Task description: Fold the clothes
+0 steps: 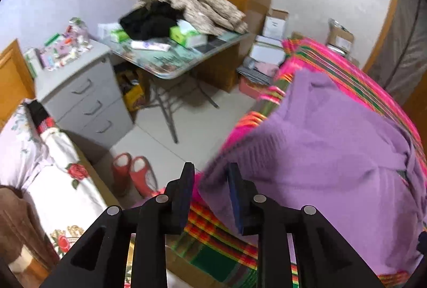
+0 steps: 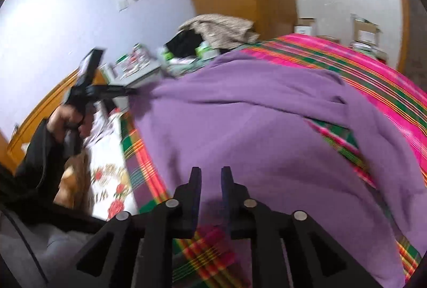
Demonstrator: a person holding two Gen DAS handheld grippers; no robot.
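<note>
Our left gripper point(image 1: 210, 181) has its jaws parted with nothing between the pads; the hem of the purple sweater point(image 1: 333, 154) lies just beyond the right-hand finger, near but not pinched. In the right wrist view that gripper point(image 2: 128, 92) points at the sweater's left corner, though blur hides whether it touches the cloth. Our right gripper point(image 2: 210, 184) also stands with jaws slightly spread and empty, hanging over the sweater's near edge.

The sweater point(image 2: 253, 128) is spread across the pink striped blanket point(image 2: 333, 58) on the bed, reaching its left edge, with a fold already laid near the right side. We judge both grips are released so the cloth can settle flat.

Both grippers tilt downward over the near edge; our left hand point(image 2: 64, 117), in a dark sleeve, is raised beside the bed's left edge.
</note>
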